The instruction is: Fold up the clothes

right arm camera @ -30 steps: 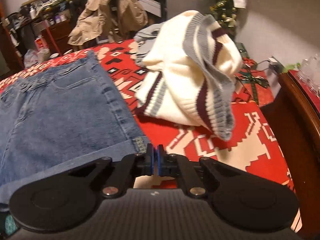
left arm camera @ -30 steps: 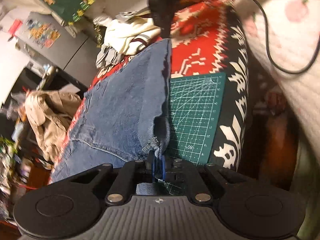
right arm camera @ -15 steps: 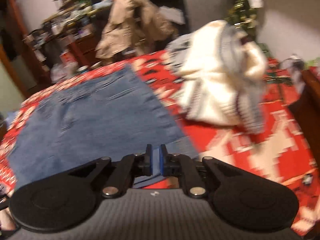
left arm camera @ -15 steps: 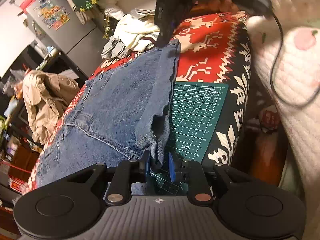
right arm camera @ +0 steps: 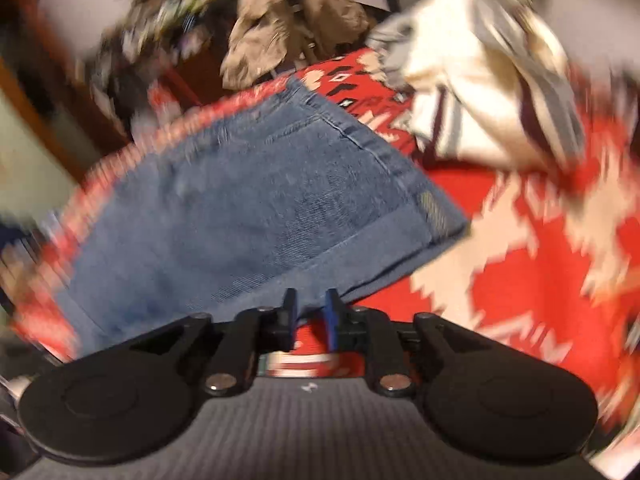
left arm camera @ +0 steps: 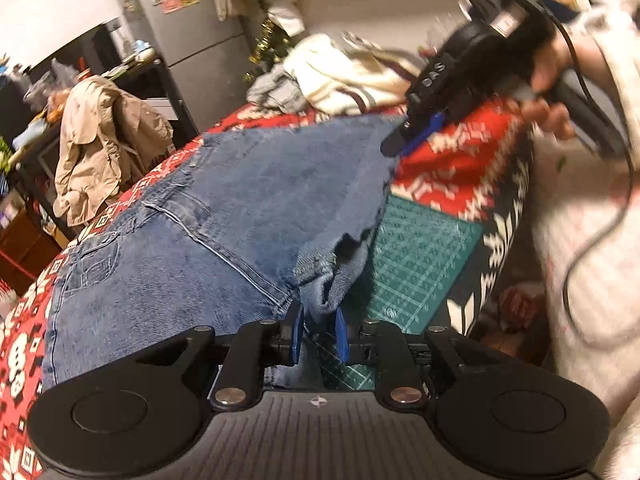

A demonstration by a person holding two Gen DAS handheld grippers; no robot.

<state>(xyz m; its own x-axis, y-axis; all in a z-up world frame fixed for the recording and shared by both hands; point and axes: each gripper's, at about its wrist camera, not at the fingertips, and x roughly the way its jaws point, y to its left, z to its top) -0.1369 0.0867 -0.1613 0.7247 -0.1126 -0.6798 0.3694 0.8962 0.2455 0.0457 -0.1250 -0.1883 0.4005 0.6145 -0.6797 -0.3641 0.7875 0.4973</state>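
Both grippers, left gripper (left arm camera: 318,334) and right gripper (right arm camera: 310,314), have just parted, freeing the denim shorts (left arm camera: 240,216); their hem near the bed's (left arm camera: 460,160) edge might slump unfolded.

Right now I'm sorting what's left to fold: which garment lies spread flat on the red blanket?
The blue denim shorts, spread flat nearest both grippers. The cream striped sweater sits crumpled in a heap behind them, and the beige jacket hangs off the blanket entirely.
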